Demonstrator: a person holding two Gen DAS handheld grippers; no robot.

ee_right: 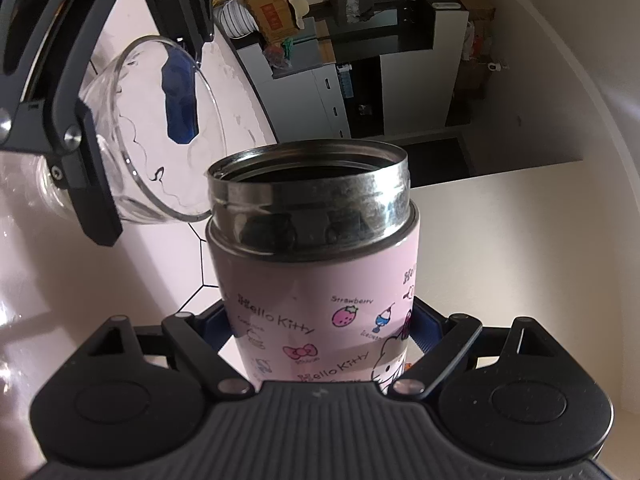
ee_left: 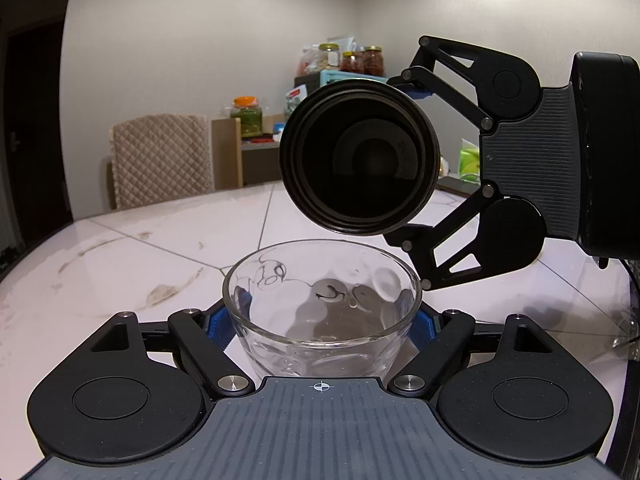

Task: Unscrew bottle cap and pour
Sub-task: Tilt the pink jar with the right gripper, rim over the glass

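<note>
Left wrist view: the left tool (ee_left: pixel 322 322) is closed partway on a clear glass bowl (ee_left: pixel 322 300), with its blue pads (ee_left: pixel 219 326) pressed against the bowl's two sides. The bowl is seen just above the marbled white worktop (ee_left: pixel 140 248); whether it rests there cannot be told. The right tool (ee_left: pixel 404 160) enters from the right and is clamped on the bottle (ee_left: pixel 358 158), which is tipped over with its open, capless mouth turned toward the camera, directly above the bowl. No liquid is seen leaving the mouth.

Right wrist view: the right tool (ee_right: pixel 320 332) is closed on the pink printed body of the bottle (ee_right: pixel 316 280). The steel threaded neck is bare. The glass bowl (ee_right: pixel 160 128), held by the left tool (ee_right: pixel 132 132), lies just beside the bottle's rim.
</note>
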